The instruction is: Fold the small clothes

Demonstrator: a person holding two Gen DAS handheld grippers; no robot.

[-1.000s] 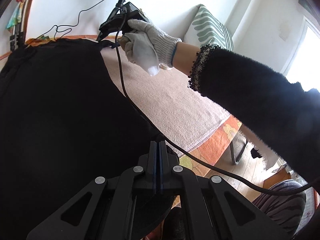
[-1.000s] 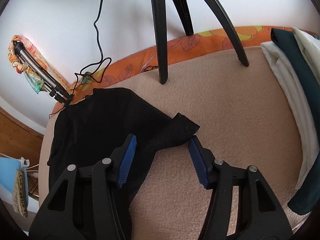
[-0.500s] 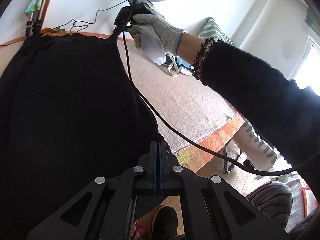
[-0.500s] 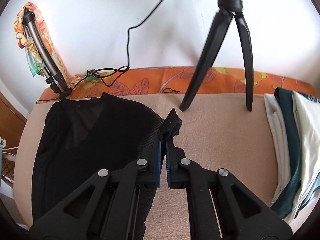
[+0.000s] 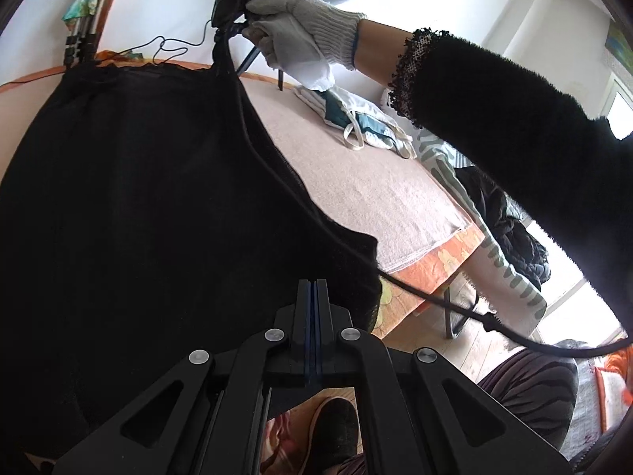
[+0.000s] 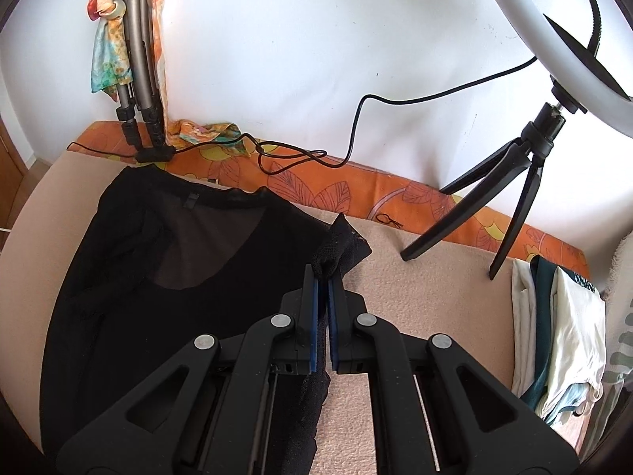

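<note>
Right wrist view: right tool [image 6: 323,277] clenching a corner of the black garment [image 6: 166,285], bunched mesh fabric poking out above its blue pads [image 6: 314,316]. Garment spreading over the beige blanket [image 6: 427,301] to the left of the tool, its neckline toward the orange patterned edge [image 6: 356,194] by the wall; the pinched corner standing up off the blanket. Ring light tripod [image 6: 514,182] standing on the blanket, right of the garment, its cable [image 6: 356,118] trailing along the orange edge. Stack of folded clothes [image 6: 561,340] lying at the far right of the blanket, well apart from the garment.

Left wrist view: left tool [image 5: 315,301] squeezed fully together at the near edge of the black garment [image 5: 138,198]; fabric seeming pinched between the fingers, though the black cloth against black parts makes the contact hard to read. Garment hanging as a taut sheet filling the view left of the tool. Gloved hand [image 5: 304,31] gripping the other tool's handle above the garment's far upper corner, black fuzzy sleeve [image 5: 514,138] crossing the right side. Black cable [image 5: 435,297] running from that hand down past the garment's right edge. Folded clothes [image 5: 356,118] lying on the blanket beyond the garment
</note>
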